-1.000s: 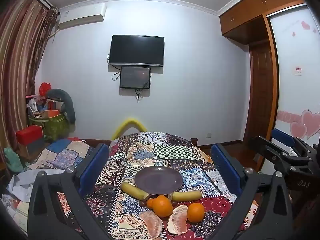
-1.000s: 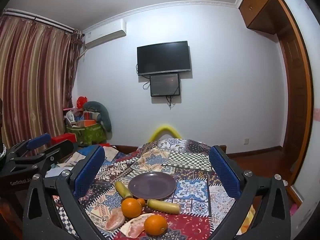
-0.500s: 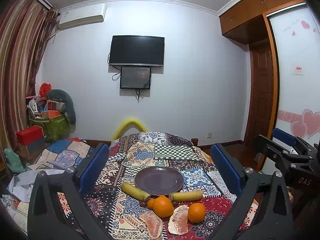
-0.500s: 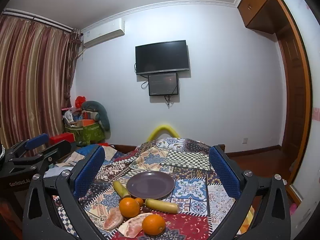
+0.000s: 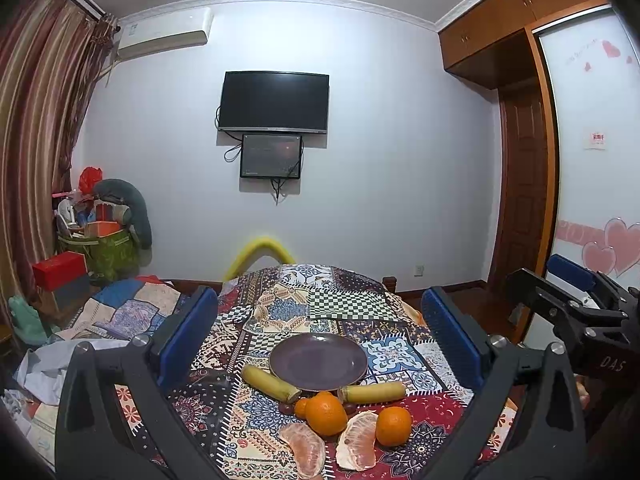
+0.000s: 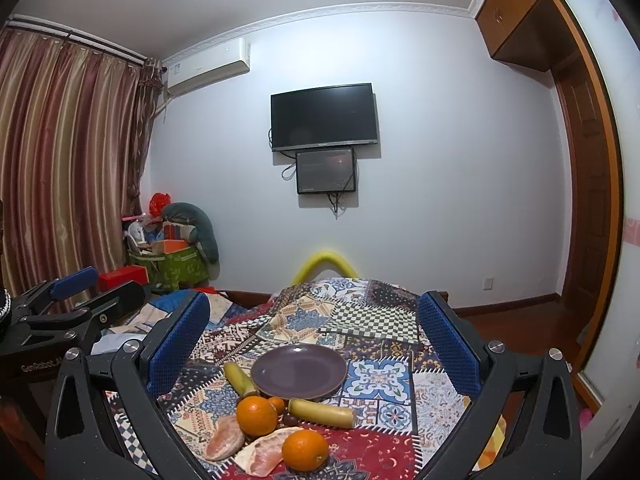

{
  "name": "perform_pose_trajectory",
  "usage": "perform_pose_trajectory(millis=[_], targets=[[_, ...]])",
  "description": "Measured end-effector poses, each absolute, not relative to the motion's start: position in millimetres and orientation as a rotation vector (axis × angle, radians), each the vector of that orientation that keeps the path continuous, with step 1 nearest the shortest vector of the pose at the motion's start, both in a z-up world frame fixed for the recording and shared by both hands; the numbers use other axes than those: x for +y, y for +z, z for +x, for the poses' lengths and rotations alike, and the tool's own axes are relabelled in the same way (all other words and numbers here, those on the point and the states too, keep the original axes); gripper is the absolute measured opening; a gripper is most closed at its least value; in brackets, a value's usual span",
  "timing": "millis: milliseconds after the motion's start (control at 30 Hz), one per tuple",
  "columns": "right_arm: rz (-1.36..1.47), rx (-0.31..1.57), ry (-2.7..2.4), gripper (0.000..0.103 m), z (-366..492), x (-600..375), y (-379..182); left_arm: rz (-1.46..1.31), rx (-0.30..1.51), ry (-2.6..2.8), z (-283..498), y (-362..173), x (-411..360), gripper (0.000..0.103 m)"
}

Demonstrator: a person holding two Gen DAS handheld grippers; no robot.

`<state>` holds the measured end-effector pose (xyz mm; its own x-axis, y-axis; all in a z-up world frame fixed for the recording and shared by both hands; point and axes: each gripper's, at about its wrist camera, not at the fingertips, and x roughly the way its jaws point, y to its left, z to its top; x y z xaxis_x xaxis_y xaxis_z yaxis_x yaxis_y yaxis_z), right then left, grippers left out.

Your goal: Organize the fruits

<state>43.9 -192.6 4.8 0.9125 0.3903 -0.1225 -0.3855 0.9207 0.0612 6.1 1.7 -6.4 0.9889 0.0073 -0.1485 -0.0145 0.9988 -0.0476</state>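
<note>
An empty purple plate (image 5: 318, 362) (image 6: 299, 371) sits on a patchwork cloth. In front of it lie two bananas (image 5: 270, 382) (image 5: 374, 391), two oranges (image 5: 326, 414) (image 5: 394, 426), a small orange fruit (image 5: 301, 407) and two peeled pomelo pieces (image 5: 308, 450) (image 5: 358, 442). My left gripper (image 5: 320, 340) is open and empty, held above the fruit. My right gripper (image 6: 312, 340) is open and empty too, at the same height. Each gripper shows at the edge of the other's view (image 5: 576, 304) (image 6: 68, 312).
The cloth-covered table (image 5: 352, 304) ends at the far side by a yellow padded arch (image 5: 260, 254). Clutter, boxes and a green bag (image 5: 108, 248) stand at the left wall. A wooden door (image 5: 524, 208) is at the right.
Both grippers drifted slightly; the fruit and plate sit a touch lower left in the right wrist view. Nothing was picked up or moved.
</note>
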Motion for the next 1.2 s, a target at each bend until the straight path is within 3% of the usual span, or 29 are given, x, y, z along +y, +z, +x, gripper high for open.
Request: perform_pose_trajectory(millis=[1200], targets=[[0.048, 0.133, 0.404, 0.103, 44.4, -194.3, 1.7, -0.048, 0.144, 0.01, 3.7, -5.3, 1.6, 0.103]])
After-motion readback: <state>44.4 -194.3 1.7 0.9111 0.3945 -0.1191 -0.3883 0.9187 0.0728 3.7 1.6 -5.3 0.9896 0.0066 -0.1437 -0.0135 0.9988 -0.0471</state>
